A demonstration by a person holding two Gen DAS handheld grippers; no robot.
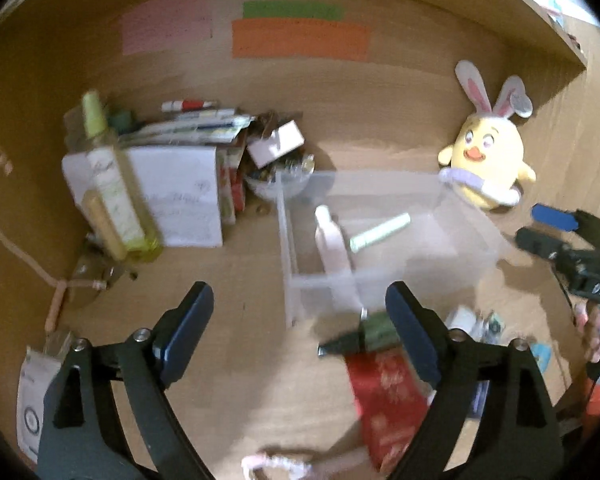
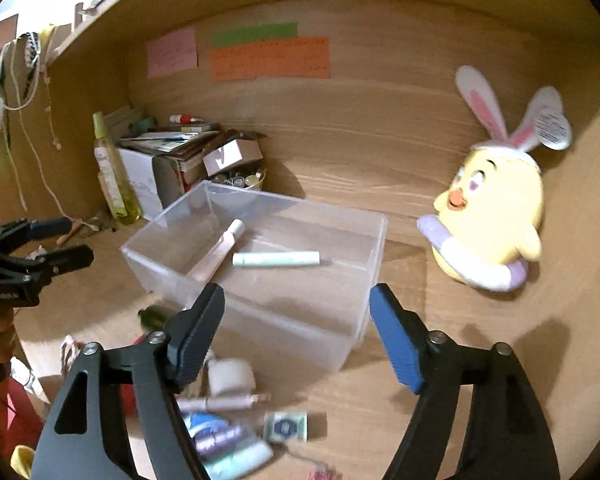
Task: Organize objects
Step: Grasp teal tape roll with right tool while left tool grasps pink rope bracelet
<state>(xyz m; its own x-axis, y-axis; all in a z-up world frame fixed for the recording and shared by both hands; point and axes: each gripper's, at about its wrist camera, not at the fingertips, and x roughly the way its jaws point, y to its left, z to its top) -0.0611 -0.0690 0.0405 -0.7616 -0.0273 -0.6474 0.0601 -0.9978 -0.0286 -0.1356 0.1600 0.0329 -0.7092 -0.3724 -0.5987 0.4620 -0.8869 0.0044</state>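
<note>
Both tools, left (image 1: 300, 312) and right (image 2: 296, 320), are hanging spread and empty. Near the counter's front edge, small light tubes (image 2: 220, 404) beside the clear bin (image 2: 364, 276) are probably slippery; grip mid-body.

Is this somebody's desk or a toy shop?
Probably a home desk nook: colored paper notes stuck on the wooden back wall, a chick plush in the corner, and a clear plastic bin holding small tubes.

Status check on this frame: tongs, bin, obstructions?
Left tongs and right tongs open, empty. Clear bin holds pink bottle and mint tube. Small toiletries loose beside it.
</note>
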